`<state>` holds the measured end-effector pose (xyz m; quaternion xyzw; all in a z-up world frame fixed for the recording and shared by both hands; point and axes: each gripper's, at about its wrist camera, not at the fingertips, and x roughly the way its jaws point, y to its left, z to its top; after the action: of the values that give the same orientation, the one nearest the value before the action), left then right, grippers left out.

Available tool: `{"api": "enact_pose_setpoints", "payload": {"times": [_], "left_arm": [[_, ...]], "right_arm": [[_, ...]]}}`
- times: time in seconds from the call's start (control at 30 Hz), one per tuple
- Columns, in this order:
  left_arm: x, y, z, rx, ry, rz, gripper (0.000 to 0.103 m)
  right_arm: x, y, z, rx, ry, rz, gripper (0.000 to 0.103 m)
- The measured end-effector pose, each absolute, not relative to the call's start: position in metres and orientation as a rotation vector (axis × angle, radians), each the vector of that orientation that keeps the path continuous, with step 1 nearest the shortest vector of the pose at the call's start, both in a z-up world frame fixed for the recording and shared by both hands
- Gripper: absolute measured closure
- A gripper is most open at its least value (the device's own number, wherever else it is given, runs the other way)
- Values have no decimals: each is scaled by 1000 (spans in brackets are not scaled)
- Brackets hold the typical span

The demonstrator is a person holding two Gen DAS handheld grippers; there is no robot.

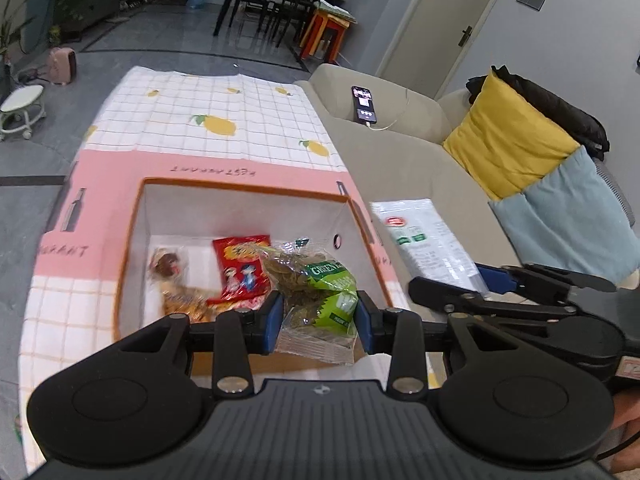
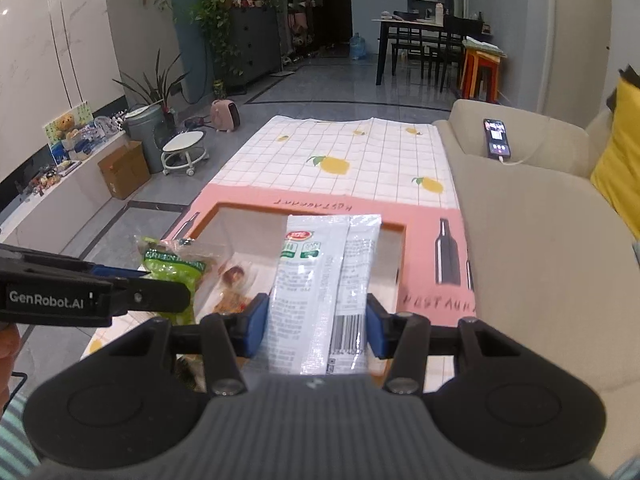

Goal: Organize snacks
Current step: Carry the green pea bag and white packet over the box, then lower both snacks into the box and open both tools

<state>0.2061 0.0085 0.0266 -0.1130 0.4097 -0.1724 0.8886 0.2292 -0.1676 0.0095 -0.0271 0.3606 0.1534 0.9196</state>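
Observation:
My left gripper [image 1: 319, 322] is shut on a clear and green snack packet [image 1: 320, 300], held above the near side of an open orange-rimmed white box [image 1: 244, 190]. Inside the box lie a red snack packet [image 1: 242, 268] and a clear packet with brown pieces [image 1: 172, 276]. My right gripper [image 2: 314, 326] is shut on a long white snack packet [image 2: 320, 280], raised in front of the same box [image 2: 394, 227]. In the right wrist view the left gripper [image 2: 120, 284] and its green packet [image 2: 172, 270] show at the left. The white packet [image 1: 424, 240] and right gripper [image 1: 492, 280] appear at the right of the left wrist view.
The box stands on a table under a pink and white lemon-print cloth [image 1: 208, 116]. A beige sofa [image 1: 384, 152] runs along the right, with a phone [image 1: 364, 105] on its arm and a yellow cushion [image 1: 508, 136]. Beyond lie grey floor, a small white stool [image 2: 185, 151] and a cardboard box [image 2: 124, 168].

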Motion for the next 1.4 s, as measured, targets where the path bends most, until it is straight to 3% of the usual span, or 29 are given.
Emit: {"api": "enact_pose_setpoints", "payload": {"times": [0.67,1.03,1.4], "left_arm": [[344,-23,-75,-85,1133,-361,61],[364,-37,-101,-17,1155,-397,61],[363,-35,-103,-34,1148,-389,59]], "right_arm": [[369,-136,-97,-369,985,300,55],[380,-108,-124,-633,966,391,56],[386,-111,-134,-637,1013,372,55]]}}
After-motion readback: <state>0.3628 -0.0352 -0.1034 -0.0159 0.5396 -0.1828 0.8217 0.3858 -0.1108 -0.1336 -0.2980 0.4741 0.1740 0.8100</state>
